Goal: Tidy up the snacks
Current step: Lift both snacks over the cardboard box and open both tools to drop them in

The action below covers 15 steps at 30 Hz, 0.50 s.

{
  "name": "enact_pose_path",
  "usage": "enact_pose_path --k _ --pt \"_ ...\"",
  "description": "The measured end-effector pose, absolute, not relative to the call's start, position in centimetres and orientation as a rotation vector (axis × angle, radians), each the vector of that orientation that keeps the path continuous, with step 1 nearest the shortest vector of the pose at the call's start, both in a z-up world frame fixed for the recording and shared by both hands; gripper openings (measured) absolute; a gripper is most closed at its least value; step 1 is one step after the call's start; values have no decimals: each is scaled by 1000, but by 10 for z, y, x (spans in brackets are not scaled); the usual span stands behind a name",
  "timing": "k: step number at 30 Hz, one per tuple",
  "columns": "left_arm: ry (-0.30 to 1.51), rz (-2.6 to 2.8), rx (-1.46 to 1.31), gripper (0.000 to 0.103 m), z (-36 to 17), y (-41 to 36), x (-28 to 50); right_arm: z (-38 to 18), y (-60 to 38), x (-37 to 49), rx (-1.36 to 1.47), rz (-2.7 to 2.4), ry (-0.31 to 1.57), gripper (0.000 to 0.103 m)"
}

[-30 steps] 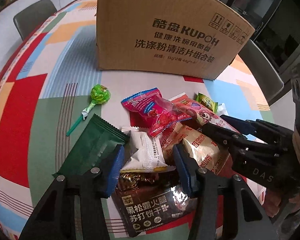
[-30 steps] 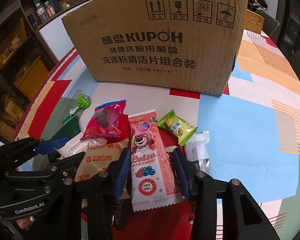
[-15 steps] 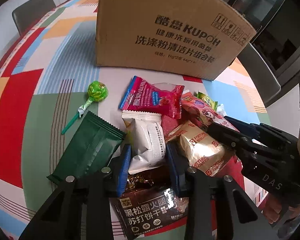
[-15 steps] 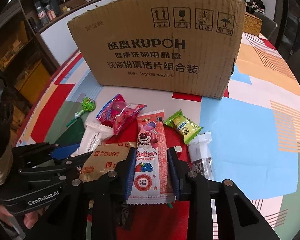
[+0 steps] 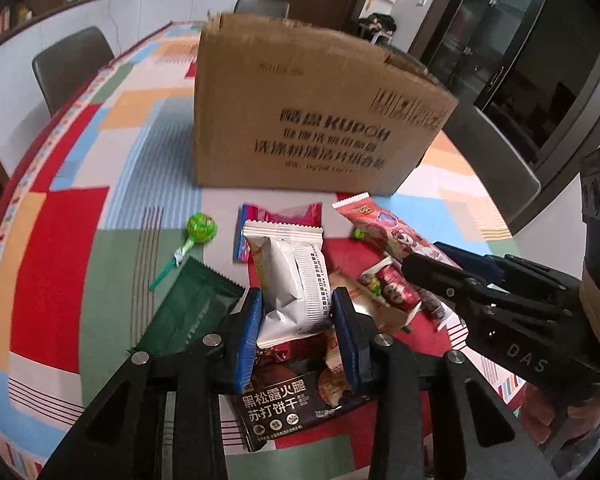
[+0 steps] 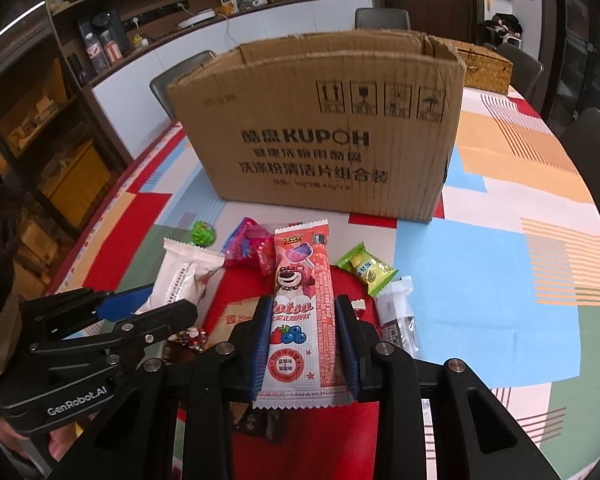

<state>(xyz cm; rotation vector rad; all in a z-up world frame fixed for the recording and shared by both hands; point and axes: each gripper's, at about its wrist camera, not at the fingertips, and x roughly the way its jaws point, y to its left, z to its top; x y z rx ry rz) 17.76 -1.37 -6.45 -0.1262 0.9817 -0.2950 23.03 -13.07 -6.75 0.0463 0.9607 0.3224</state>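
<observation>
White pack (image 5: 296, 280) is gripped by left tool (image 5: 298, 332), pads pressed on both sides, held above the snack pile; pink pack (image 6: 302, 312) is clamped likewise by right tool (image 6: 303, 344); both tools' jaws have just been closing; box (image 6: 324, 136) is set open-topped behind pile on table (image 6: 480, 280).
</observation>
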Motion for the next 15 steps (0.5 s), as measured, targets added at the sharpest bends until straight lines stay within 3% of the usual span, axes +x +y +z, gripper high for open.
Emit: enact_pose_path --k 15 --pt "778 -310 -65 35 -2 -19 185 -6 -134 224 28 309 756 32"
